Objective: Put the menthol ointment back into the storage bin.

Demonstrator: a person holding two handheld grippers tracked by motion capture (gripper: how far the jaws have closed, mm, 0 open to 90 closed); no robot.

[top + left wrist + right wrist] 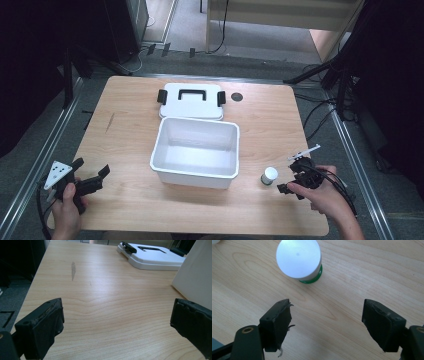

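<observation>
White plastic storage box [195, 150], centre of the high view: lid off, nothing inside; its white lid [191, 100] with black handle and clips lies flat just behind it. Small white-capped jar [269, 175] with green base band, lower right, stands upright beside the box; no legible writing. Left gripper [90, 181] and right gripper [295, 182]: jaws apart, nothing between them, the right just short of the jar.

No text, label, brand, number or sign can be read here. The small jar [298, 258] at the upper middle of the right gripper view has a plain white cap and a green band with no legible print. The white lid [191, 100] and the white box [196, 172] at the centre of the high view are unmarked.
</observation>
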